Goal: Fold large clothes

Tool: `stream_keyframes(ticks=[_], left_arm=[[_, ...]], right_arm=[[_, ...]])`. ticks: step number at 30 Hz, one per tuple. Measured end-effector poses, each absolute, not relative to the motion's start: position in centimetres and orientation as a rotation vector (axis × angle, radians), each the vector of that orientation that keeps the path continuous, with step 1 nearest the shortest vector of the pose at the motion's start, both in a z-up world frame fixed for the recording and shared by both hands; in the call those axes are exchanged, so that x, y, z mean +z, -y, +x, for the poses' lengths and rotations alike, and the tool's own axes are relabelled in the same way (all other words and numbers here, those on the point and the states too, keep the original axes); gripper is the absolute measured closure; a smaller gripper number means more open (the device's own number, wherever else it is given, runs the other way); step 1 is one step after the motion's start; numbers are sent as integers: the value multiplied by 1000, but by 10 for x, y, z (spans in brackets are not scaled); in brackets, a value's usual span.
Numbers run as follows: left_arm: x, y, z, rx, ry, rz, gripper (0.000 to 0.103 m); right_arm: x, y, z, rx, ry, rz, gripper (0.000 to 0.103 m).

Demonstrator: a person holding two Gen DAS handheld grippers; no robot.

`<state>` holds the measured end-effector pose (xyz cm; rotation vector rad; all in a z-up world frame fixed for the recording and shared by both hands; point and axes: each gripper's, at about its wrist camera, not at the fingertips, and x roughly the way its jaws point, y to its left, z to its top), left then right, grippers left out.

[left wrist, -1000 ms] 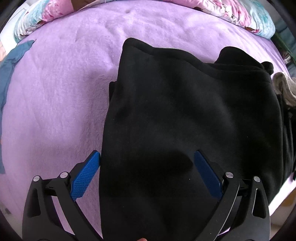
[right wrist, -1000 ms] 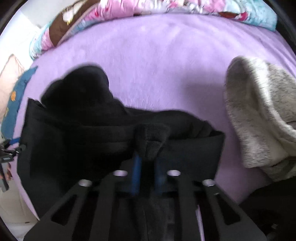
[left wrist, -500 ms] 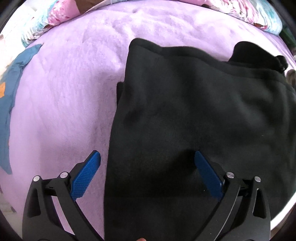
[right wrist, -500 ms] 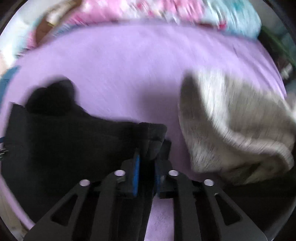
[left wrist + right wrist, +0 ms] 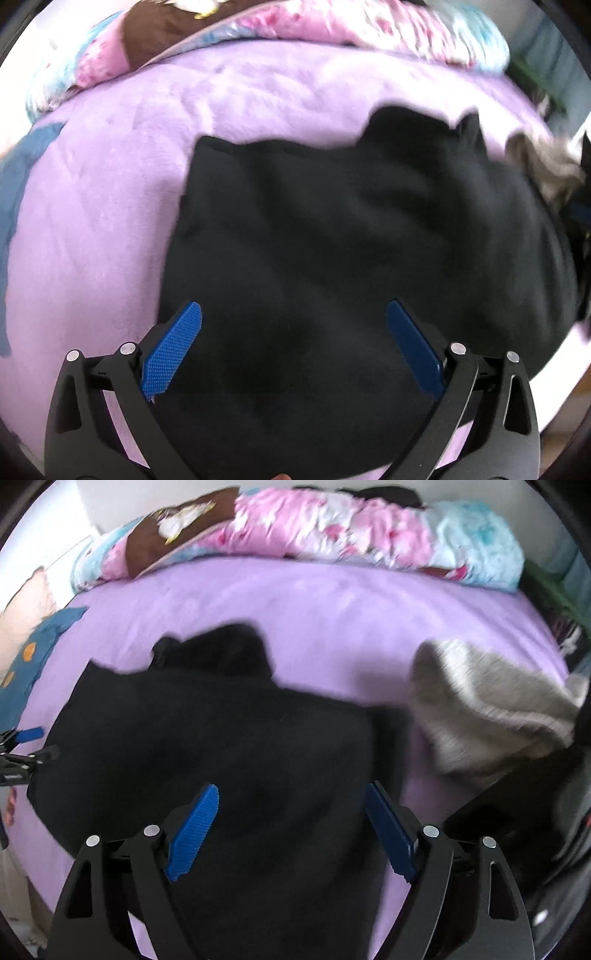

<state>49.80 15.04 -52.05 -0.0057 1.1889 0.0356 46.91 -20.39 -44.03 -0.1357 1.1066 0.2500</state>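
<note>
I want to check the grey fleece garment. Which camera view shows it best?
The right wrist view: the grey fleece garment lies large on the purple blanket, right of the black garment. The left wrist view shows only a blurred scrap at its right edge.

Black fleece garment (image 5: 351, 258) lies folded flat on purple bedspread (image 5: 110, 184).
</note>
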Motion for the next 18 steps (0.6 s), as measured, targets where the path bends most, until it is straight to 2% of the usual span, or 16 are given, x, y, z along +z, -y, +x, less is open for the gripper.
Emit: stream_keyframes(ticks=[3, 7, 8, 12, 18], left_arm=[[-561, -145, 497, 45, -1269, 18, 6], [-587, -145, 499, 35, -1230, 66, 5], [-589, -149, 500, 38, -1233, 32, 5], [-581, -152, 504, 34, -1267, 23, 5], [-542, -167, 502, 82, -1263, -46, 6]], right_arm=[[-485, 196, 465, 223, -1195, -146, 22], [-535, 187, 465, 190, -1225, -240, 5], [-538, 182, 467, 185, -1226, -264, 5], [-537, 177, 476, 164, -1275, -265, 6], [-485, 163, 463, 125, -1240, -275, 6]])
